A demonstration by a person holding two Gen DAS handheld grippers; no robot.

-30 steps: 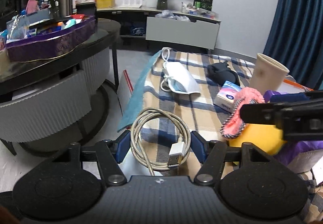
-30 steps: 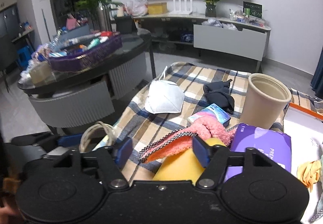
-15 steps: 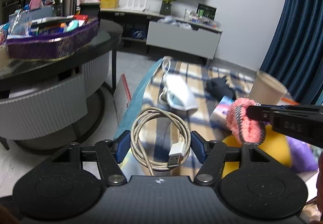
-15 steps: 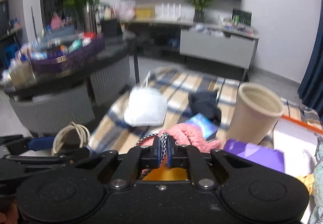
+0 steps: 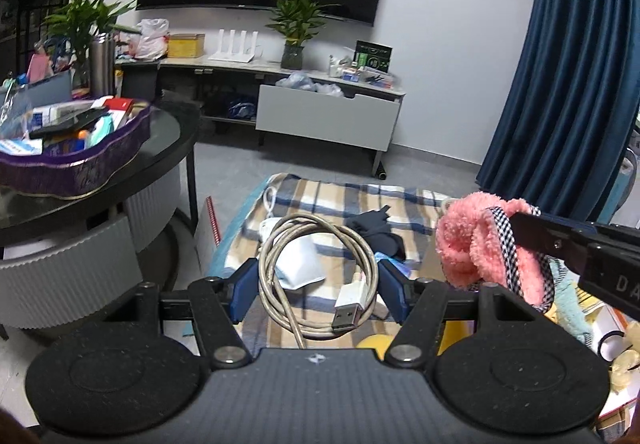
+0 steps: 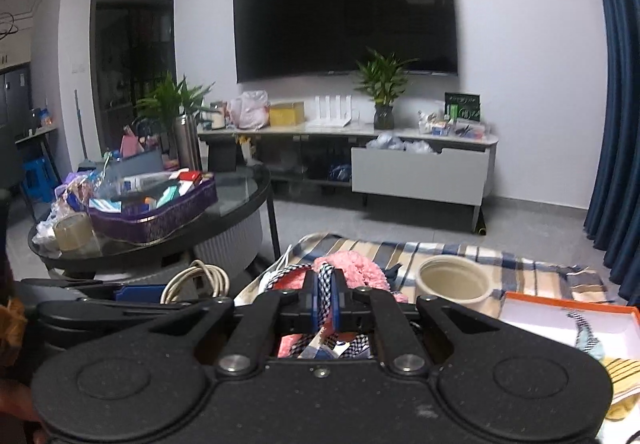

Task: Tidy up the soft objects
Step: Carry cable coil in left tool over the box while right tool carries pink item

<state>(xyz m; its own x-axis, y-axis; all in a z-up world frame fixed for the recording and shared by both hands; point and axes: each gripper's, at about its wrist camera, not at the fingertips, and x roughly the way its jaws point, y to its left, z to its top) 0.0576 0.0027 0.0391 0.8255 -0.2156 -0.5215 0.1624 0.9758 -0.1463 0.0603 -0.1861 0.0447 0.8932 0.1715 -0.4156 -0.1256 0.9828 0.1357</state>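
On your right gripper's [image 6: 325, 294] black arm, seen from the left wrist view, pale raised letters "DA" show at the frame edge; the rest is cut off. No other writing reads clearly: the dark green card [image 5: 374, 54] on the TV shelf has print too small to make out.

Your right gripper is clamped on the pink sock [image 5: 476, 244], pads pinching its checked black-and-white trim; the fluffy pink part hangs off the tips, lifted above the plaid blanket [image 5: 340, 196].

Your left gripper [image 5: 318, 278] sits half apart, blue pads pressing both sides of the coiled cable [image 5: 316, 244], USB plug hanging at the lower right of the coil.

Below on the blanket: white mask [image 5: 298, 264] under the coil, dark cloth [image 5: 374, 232] behind it, beige cup [image 6: 454, 280] to the right, orange-rimmed box [image 6: 568, 318] with a checked item inside, just beside the cup. Yellow thing [image 5: 372, 342] mostly hidden by your left gripper body.

Left side: round black table [image 6: 240, 204] carrying a purple tray [image 6: 160, 220] of clutter. Blue curtain [image 5: 560, 84] at right.
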